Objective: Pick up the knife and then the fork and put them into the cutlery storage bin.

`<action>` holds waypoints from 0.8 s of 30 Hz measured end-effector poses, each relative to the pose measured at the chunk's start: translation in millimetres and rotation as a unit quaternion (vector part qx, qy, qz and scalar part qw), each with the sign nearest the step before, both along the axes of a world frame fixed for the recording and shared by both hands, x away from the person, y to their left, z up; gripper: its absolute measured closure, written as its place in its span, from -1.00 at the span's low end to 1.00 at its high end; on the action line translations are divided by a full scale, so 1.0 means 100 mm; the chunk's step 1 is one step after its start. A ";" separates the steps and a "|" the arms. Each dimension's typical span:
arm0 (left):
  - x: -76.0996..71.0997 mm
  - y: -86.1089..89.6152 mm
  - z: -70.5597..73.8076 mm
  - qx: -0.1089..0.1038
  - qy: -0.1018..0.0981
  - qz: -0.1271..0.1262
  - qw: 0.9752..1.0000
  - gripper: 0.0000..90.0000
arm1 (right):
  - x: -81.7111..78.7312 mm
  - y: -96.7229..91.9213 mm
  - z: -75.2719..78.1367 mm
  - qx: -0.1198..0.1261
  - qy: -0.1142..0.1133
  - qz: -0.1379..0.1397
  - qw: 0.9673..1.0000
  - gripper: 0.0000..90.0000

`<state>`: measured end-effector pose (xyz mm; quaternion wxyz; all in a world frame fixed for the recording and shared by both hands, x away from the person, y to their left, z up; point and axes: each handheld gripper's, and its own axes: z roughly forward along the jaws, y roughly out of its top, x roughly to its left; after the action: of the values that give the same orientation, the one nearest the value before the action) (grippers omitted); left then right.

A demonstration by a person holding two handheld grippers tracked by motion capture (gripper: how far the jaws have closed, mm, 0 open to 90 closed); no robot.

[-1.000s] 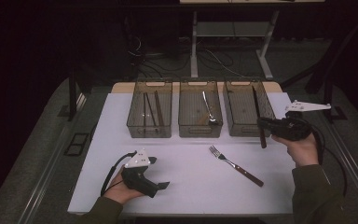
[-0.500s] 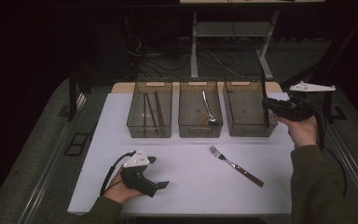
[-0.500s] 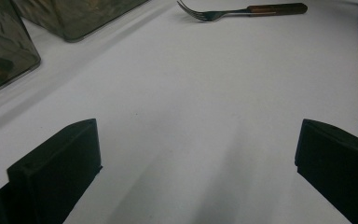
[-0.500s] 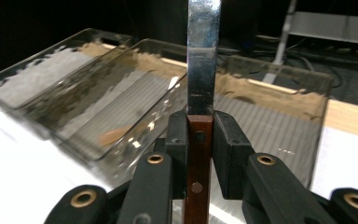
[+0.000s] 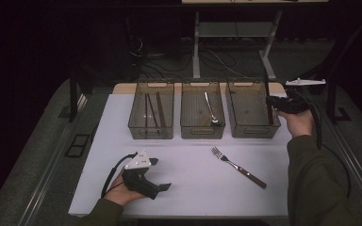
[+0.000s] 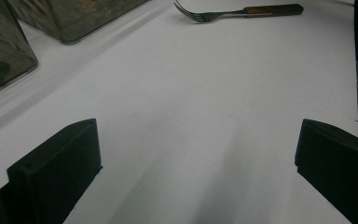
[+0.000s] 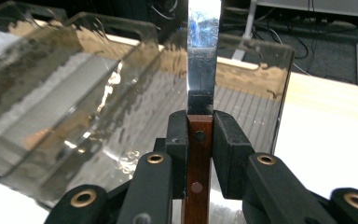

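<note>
We held the knife point(image 7: 199, 135) clamped by its wooden handle in the right gripper point(image 7: 199, 140), over the rightmost bin point(image 5: 250, 115). Our left gripper point(image 5: 143, 174) rested near-left on the bench point(image 5: 193, 188), fingers point(image 6: 56, 163) wide apart and empty.

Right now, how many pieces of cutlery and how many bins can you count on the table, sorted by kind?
Clear bins: 3, left, middle, right
Forks: 1, lying on the table
Knives: 1, wooden-handled, held in the right gripper at the right bin
Spoons: 1, in the middle bin
Dark sticks: 2, in the left bin
Total: 8
</note>
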<state>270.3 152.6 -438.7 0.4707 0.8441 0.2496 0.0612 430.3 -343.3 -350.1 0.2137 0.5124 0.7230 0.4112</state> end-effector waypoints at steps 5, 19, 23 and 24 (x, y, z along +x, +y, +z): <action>0.00 0.00 0.00 0.000 0.001 0.001 1.000 -1.00 | 0.04 0.00 -0.13 -0.012 0.017 0.001 1.000 0.71; 0.00 0.00 0.00 0.001 0.000 0.000 1.000 -1.00 | 0.06 0.03 -0.36 -0.043 0.045 0.005 0.998 0.71; 0.00 0.00 0.00 0.001 0.000 0.000 1.000 -1.00 | 0.08 0.05 -0.40 -0.053 0.053 0.004 0.997 0.70; 0.00 0.00 0.00 0.001 0.000 0.000 1.000 -1.00 | 0.09 0.05 -0.42 -0.055 0.056 0.004 0.997 0.70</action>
<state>270.1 152.8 -438.9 0.4698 0.8446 0.2493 0.0610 439.1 -338.2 -391.9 0.1995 0.5194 0.7572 0.3420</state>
